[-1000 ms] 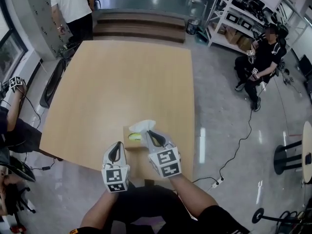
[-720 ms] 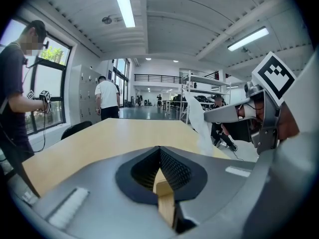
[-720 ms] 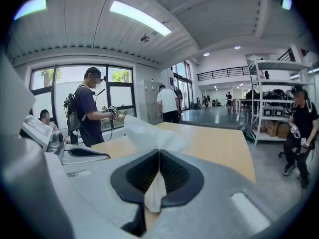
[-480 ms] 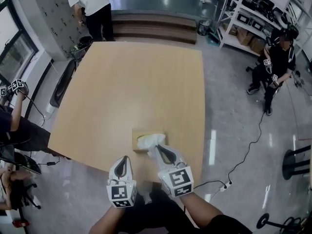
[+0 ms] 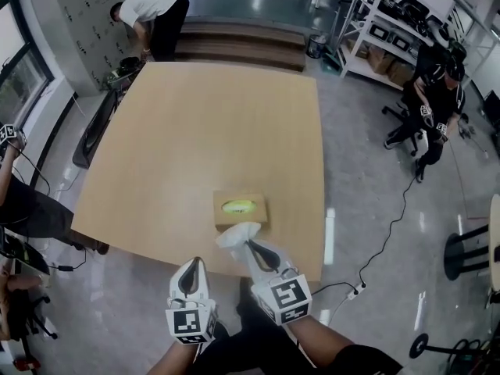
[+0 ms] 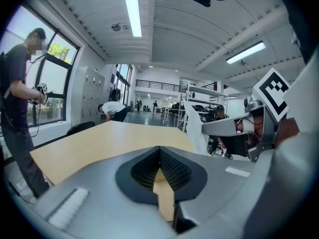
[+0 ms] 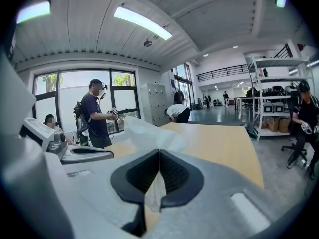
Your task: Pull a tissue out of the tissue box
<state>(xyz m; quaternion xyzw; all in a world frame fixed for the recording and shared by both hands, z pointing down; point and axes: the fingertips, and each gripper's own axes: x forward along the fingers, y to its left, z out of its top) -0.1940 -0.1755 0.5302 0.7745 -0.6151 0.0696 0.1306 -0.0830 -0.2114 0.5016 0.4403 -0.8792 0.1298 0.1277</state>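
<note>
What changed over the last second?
The right gripper, shut on the white tissue, drew back toward the person and pulled it clear of the tan cardboard tissue box. The left gripper, shut and empty, drew back alongside. The box kept its place on the wooden table.

Right gripper [image 5: 250, 245] pinching tissue [image 5: 236, 233] (free of tissue box [image 5: 241, 218] slot), left gripper [image 5: 192, 264] alongside.

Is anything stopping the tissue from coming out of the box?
Nothing visible does. The right gripper pinches the tissue, which is already out of the box and sits just in front of it.
</note>
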